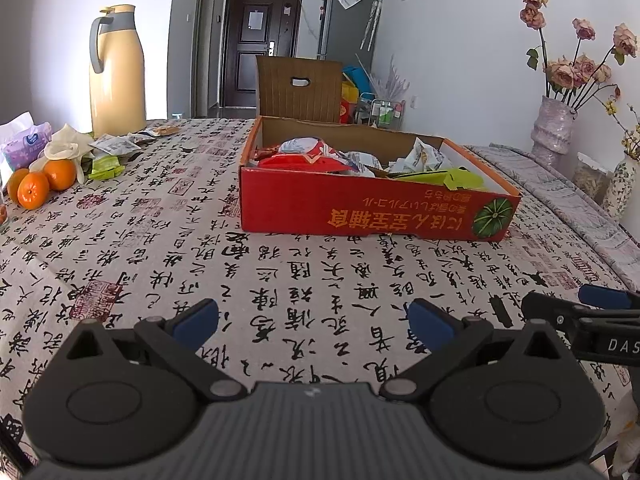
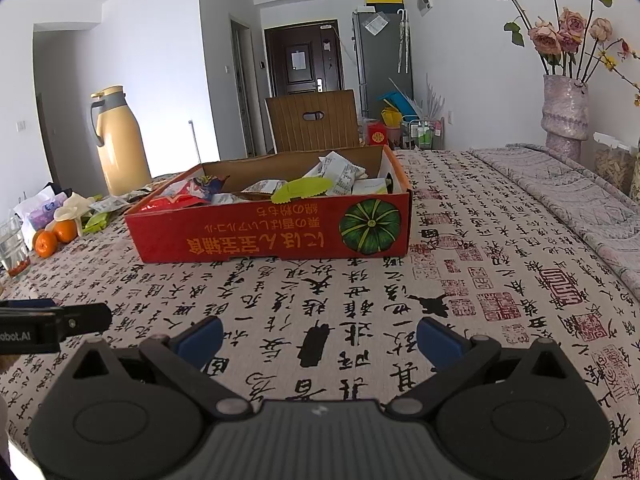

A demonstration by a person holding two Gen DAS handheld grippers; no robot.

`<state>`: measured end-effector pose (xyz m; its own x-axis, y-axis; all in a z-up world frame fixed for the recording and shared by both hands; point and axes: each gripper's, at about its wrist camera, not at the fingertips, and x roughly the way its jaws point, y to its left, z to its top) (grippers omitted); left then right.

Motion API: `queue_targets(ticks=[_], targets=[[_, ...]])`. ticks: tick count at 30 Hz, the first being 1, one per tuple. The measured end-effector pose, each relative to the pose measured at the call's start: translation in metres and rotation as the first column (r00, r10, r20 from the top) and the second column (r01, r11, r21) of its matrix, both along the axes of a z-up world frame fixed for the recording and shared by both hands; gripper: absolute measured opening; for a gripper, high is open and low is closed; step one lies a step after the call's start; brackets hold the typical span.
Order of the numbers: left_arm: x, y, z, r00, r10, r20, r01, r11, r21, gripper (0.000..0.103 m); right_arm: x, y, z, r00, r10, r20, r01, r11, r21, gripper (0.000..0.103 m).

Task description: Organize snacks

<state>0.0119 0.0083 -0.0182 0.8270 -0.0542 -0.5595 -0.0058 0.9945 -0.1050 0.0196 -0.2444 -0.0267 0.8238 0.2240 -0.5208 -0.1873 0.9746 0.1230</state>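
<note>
A shallow red cardboard box point(image 1: 360, 210) point(image 2: 240, 240) with a green pumpkin print stands on the table ahead of both grippers, holding several snack packets point(image 1: 316, 154) point(image 2: 304, 190). More loose packets point(image 1: 112, 148) point(image 2: 100, 212) lie at the far left of the table beside two oranges point(image 1: 40, 186) point(image 2: 54, 236). My left gripper point(image 1: 314, 322) is open and empty, low over the cloth, well short of the box. My right gripper point(image 2: 320, 338) is likewise open and empty. Each gripper's tip shows at the edge of the other's view.
A yellow thermos jug point(image 1: 116, 72) point(image 2: 118, 144) stands at the back left. A tissue pack point(image 1: 24, 146) and a glass point(image 2: 12, 246) sit by the oranges. A vase of dried roses point(image 1: 554, 124) point(image 2: 566, 112) stands at the right, a wooden chair point(image 1: 298, 88) behind the box.
</note>
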Motion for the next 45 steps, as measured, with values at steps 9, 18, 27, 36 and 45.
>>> queue_targets(ticks=[9,18,27,36,45], targets=[[-0.0013,-0.0006,0.0006,1.0,-0.002,0.004,0.002,1.0,0.001,0.103,0.0,-0.0003,0.0,1.0,0.001,0.0,-0.001,1.0,0.0,0.103],[-0.0026,-0.0019,0.0024,1.0,-0.007,0.007,0.007,1.0,0.002,0.103,0.0,-0.0002,-0.0005,1.0,0.001,0.0,-0.001,1.0,0.0,0.103],[-0.0026,-0.0019,0.0021,1.0,-0.008,0.007,0.008,1.0,0.002,0.103,-0.0002,-0.0003,-0.0003,1.0,0.001,0.0,-0.001,1.0,0.0,0.103],[-0.0026,-0.0022,0.002,1.0,-0.007,0.007,0.007,1.0,0.002,0.103,0.0,-0.0001,-0.0006,1.0,0.001,0.0,-0.001,1.0,-0.001,0.103],[-0.0028,-0.0024,0.0018,1.0,-0.007,0.007,0.007,1.0,0.001,0.103,0.0001,-0.0001,-0.0006,1.0,0.002,0.0,-0.002,1.0,-0.001,0.103]])
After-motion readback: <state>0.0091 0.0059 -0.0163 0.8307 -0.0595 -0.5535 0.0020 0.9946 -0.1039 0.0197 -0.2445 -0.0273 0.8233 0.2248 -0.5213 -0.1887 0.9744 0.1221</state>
